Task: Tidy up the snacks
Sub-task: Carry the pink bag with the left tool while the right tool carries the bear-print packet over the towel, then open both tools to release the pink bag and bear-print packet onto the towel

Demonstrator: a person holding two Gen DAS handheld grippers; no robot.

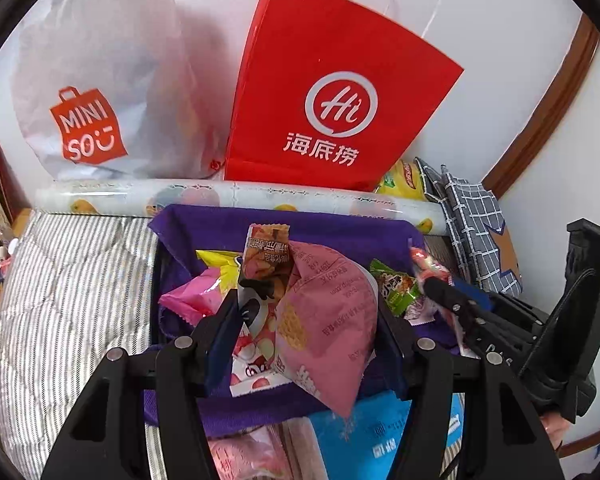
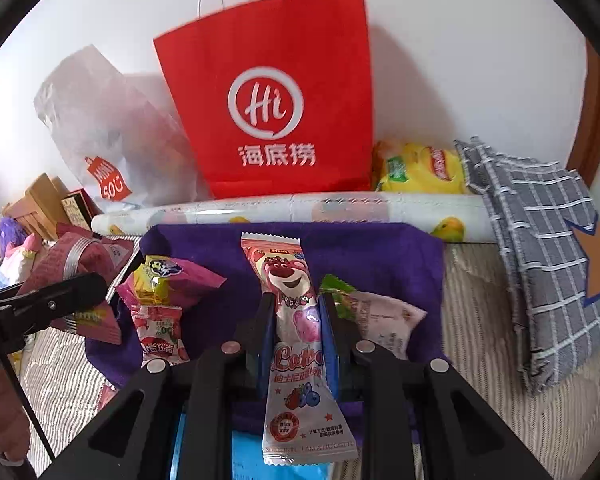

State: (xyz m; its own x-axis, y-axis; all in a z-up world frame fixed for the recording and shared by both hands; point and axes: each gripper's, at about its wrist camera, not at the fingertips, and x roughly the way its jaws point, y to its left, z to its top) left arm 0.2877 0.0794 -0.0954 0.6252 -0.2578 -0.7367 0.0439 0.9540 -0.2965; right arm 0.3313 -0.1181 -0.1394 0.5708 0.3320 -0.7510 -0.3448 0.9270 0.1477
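- My left gripper [image 1: 306, 320] is clamped on a puffy pink snack pouch [image 1: 328, 320], with a second printed wrapper [image 1: 266, 264] pinched alongside it; both hang above the purple cloth [image 1: 340, 232].
- Risk: two packets in one pinch, so the slimmer one could slide free, or both drop together.
- My right gripper [image 2: 298, 316] grips a long pink bear-print stick pack [image 2: 296, 320] across its middle, over the same cloth.
- Risk: the slick film bends; its heavy lower end may swing and slip.
- Loose snacks, such as the magenta-and-yellow packet [image 2: 168, 280], lie close beneath; lowering carelessly could scatter them.
- The grippers work near each other and may collide.
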